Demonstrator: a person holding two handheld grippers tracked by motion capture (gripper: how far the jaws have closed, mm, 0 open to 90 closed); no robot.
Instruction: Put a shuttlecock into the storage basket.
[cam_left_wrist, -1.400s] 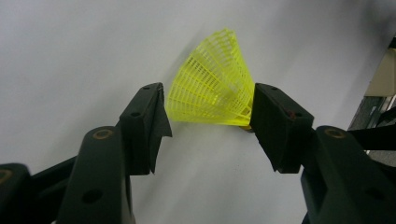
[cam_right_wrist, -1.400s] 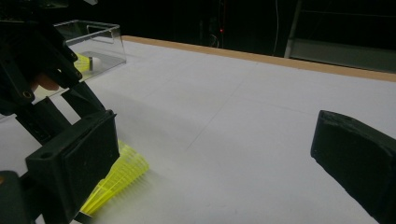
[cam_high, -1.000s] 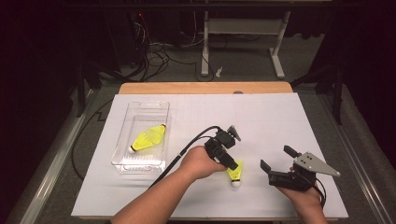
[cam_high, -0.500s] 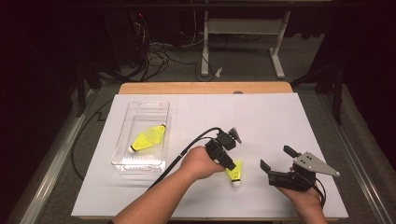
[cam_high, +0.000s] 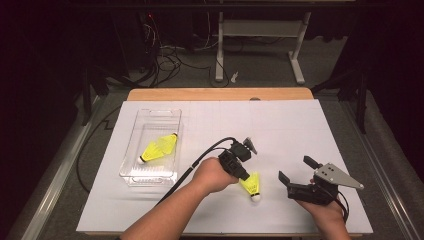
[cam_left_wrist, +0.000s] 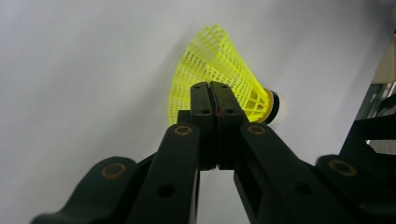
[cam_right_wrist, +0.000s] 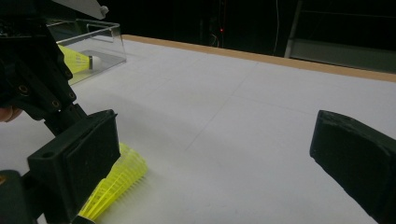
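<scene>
A yellow shuttlecock (cam_high: 251, 185) with a white cork lies on the white table sheet, between my two hands. My left gripper (cam_high: 245, 176) points down at it, and its jaws have just been closing. In the left gripper view the left gripper (cam_left_wrist: 212, 91) has its pads pressed together over the mesh skirt of the shuttlecock (cam_left_wrist: 219, 70), pinching the skirt's wall. My right gripper (cam_high: 296, 169) rests to the right with its jaws wide apart and nothing between them. In its own view, the right gripper (cam_right_wrist: 215, 154) has the shuttlecock (cam_right_wrist: 114, 186) just behind its left jaw.
A clear plastic box (cam_high: 150, 112) stands at the left of the sheet with a second yellow shuttlecock (cam_high: 159, 148) inside. The box (cam_right_wrist: 105, 42) is also seen from the right gripper. The wooden table edge (cam_high: 220, 94) runs along the back.
Both hands and both shuttlecocks keep their places in the high view; no shift shows there.
</scene>
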